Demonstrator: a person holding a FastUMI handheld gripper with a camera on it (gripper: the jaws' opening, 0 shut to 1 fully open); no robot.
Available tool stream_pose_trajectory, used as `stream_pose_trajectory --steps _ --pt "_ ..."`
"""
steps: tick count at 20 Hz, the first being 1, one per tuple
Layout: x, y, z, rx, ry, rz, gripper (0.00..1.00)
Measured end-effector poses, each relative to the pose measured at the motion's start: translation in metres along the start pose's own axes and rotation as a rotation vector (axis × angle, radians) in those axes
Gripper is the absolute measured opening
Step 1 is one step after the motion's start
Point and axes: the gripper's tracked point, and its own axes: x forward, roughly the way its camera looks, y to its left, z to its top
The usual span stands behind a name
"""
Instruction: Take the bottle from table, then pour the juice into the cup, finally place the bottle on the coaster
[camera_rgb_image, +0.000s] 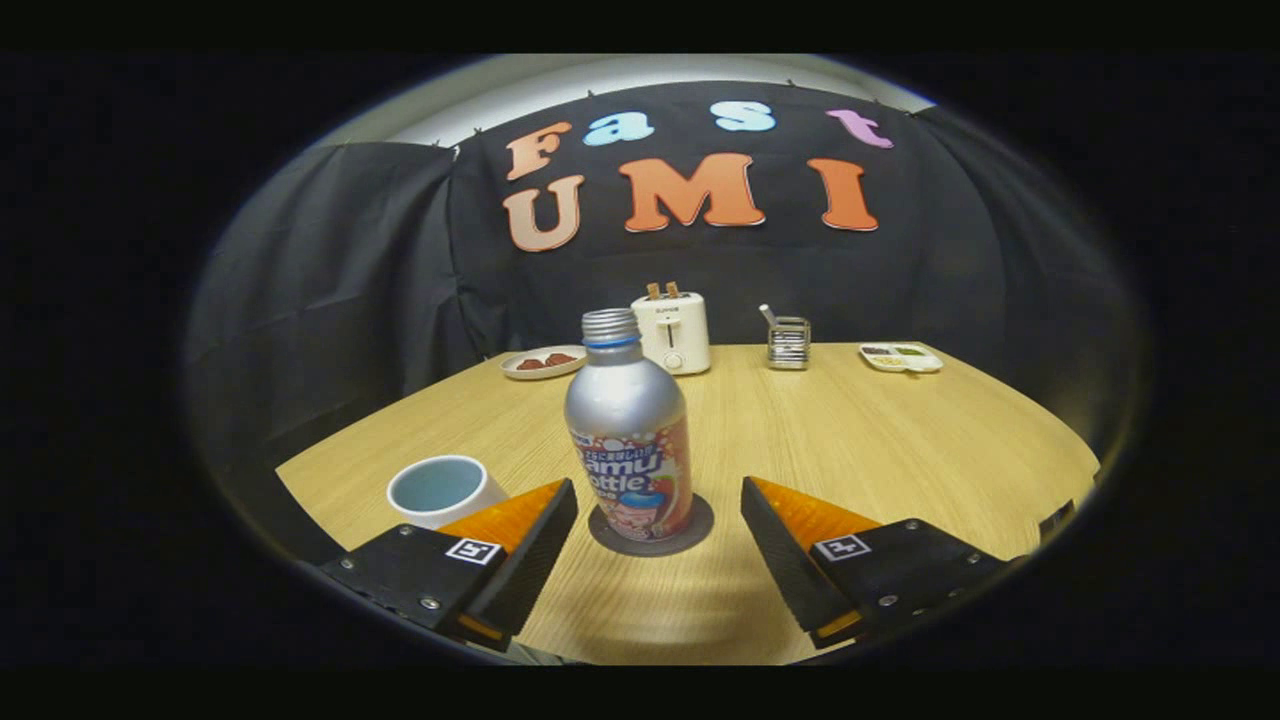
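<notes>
Gripper (660, 520) spread wide, fingers holding nothing, one either side of the bottle (630, 440) with clear gaps both ways. Left to right as we see it: cup (442, 488) sits just off our left finger (520, 545), open top, too dim inside to call the fill level. Bottle next, dead ahead and just past the fingertips, upright, long axis vertical, cap off. It stands on the coaster (652, 542), a dark round disc, roughly centred. Right finger (790, 545) then bare table (900, 440) beyond it.

Our read: bottle on coaster means either placement is done or the grasp hasn't begun; we can't tell which from this alone. If a grasp is next, it turns on a straight push forward, then close on the body. Cup is the only close obstacle, left finger would pass near it.

Far side, well clear: plate (541, 362), toaster (672, 332), wire holder (788, 342), small tray (900, 357).
</notes>
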Motion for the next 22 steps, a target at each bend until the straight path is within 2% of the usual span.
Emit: stream_pose_trajectory --steps 10,14,22 --pt "-0.065 -0.092 0.044 -0.032 -0.114 -0.188 0.97" --pt "-0.077 -0.109 0.058 -0.041 -0.155 -0.221 0.97" --pt "-0.078 -0.118 0.05 -0.02 -0.147 -0.232 0.97"
